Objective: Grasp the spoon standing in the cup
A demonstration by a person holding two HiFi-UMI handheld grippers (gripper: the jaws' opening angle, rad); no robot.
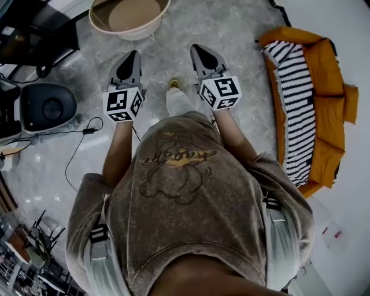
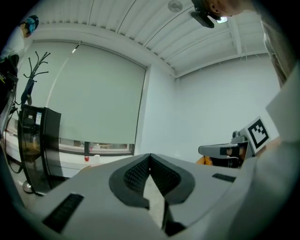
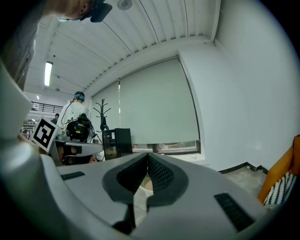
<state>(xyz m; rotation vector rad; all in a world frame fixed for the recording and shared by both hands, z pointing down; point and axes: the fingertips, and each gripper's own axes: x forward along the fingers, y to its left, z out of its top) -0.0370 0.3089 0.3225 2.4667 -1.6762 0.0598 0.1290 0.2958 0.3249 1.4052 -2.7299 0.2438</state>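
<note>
Just short of the round beige table (image 1: 132, 14), the left gripper (image 1: 134, 55) and right gripper (image 1: 198, 49) hover side by side, jaws pressed together, empty.

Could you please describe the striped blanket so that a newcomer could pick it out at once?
At the right of the head view, on the grey marbled floor, stands an orange cushioned sofa. Draped along it lies the black-and-white striped blanket, the only striped thing among plain-coloured neighbours.

The left arm (image 1: 118, 151) and right arm (image 1: 236, 137) stretch forward side by side. The left gripper (image 1: 133, 56) and right gripper (image 1: 198, 51) point ahead, nearly level, jaws closed, holding nothing.
</note>
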